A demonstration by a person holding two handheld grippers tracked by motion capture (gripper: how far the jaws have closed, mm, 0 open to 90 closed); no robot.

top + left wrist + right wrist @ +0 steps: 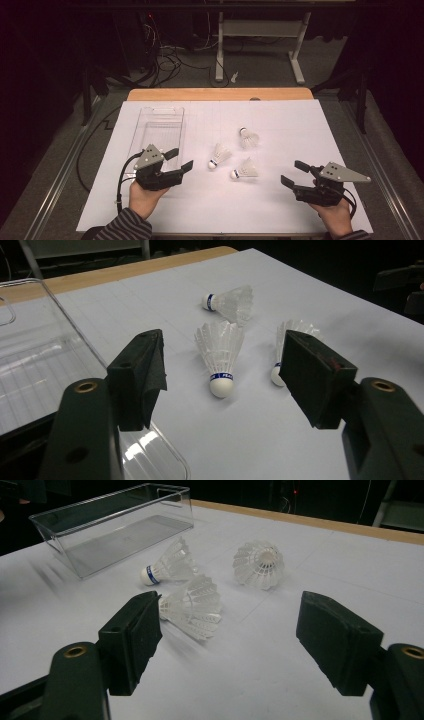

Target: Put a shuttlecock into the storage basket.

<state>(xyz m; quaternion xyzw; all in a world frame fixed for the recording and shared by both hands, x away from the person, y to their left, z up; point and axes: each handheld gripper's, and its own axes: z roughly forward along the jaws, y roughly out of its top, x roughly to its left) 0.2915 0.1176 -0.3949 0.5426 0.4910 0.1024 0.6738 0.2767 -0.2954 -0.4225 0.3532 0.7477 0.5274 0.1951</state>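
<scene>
Nothing was packed yet: all three shuttlecocks [219, 155] [248, 138] [245, 171] lay on the table [300, 130], just beside the empty clear box [157, 127]. The left gripper [180, 161] and right gripper [294, 173] both hovered with jaws apart, holding nothing.

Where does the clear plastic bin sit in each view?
High view: clear bin, left of centre.
Left gripper view: clear bin at the left edge.
Right gripper view: clear bin at upper left.
Shared landmark: the shuttlecock lying nearest it.

The middle shuttlecock [220, 356] carries a blue band with white lettering, too blurred to read
</scene>
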